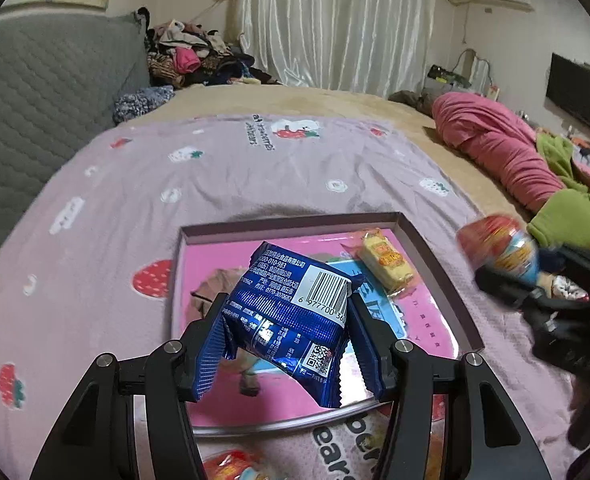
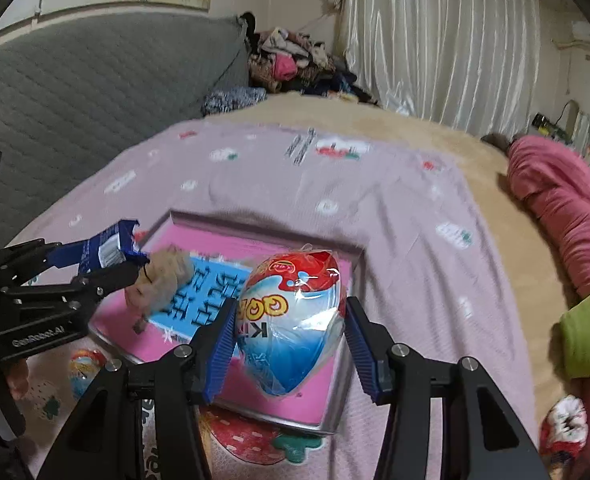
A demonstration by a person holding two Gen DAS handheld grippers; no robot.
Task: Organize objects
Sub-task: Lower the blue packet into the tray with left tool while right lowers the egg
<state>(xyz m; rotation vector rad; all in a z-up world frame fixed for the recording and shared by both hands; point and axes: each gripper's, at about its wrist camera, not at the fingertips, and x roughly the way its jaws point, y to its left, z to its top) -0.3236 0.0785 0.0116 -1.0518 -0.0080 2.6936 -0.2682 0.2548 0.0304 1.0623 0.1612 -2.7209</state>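
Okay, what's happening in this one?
A person is sorting snacks on a bed into a shallow pink box. The left tool grips a blue snack packet above the box, and the right tool holds a wrapped egg-shaped treat over it too. One yellow wrapped snack already lies inside. Another egg treat sits on the sheet beside the box.

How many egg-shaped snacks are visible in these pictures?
2: one egg snack in the right gripper above the pink box; a second egg on the bedsheet near the box. Others may be hidden.
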